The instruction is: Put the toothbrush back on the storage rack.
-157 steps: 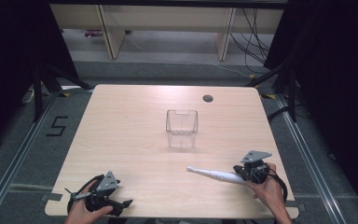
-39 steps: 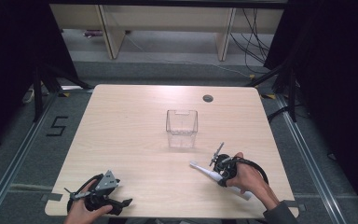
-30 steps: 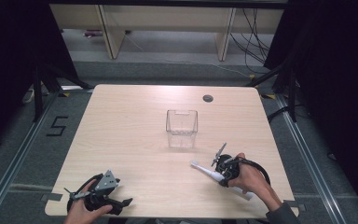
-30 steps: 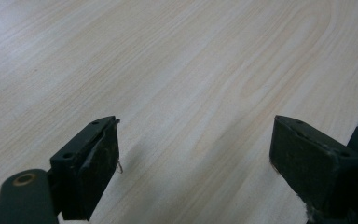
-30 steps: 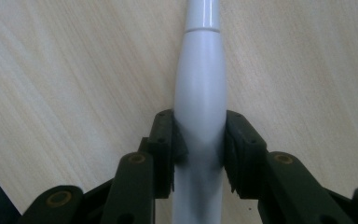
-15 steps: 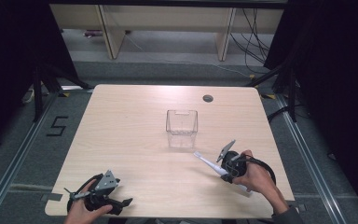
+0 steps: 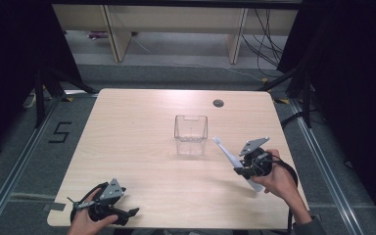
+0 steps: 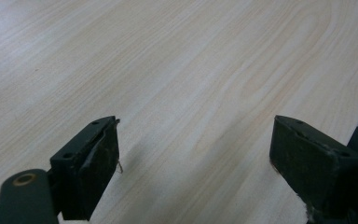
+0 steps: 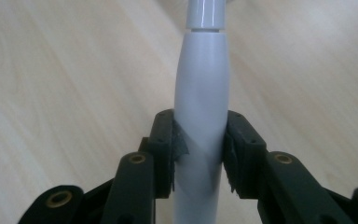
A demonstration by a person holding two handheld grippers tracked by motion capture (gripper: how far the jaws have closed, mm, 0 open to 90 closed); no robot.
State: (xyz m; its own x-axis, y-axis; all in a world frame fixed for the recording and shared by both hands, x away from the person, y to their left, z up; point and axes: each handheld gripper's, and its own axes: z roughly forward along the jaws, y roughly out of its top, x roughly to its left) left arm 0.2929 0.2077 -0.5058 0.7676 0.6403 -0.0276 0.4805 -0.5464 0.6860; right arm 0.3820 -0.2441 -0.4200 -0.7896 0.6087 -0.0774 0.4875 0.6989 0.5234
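Note:
A long white toothbrush-like wand (image 7: 226, 152) is clamped in my right gripper (image 7: 247, 169), which hovers above the table at the right, just right of a clear square cup (image 7: 191, 134). The wand's thin tip points up-left toward the cup's right side; its thick end sticks out behind the hand. In the right gripper view both pads press on the wand's white body (image 9: 200, 93), my right gripper (image 9: 199, 149) shut on it. My left gripper (image 7: 127, 215) rests at the table's near-left corner, its jaws wide apart over bare wood (image 8: 196, 154), open.
The cup stands upright mid-table on the light wooden table (image 7: 137, 127). A round cable hole (image 7: 218, 103) sits behind it near the far edge. Shelving and cables lie on the floor beyond the table.
My right gripper has risen and shifted right with the wand, lifting it off the table and swinging its tip up toward the cup. The left gripper has stayed put.

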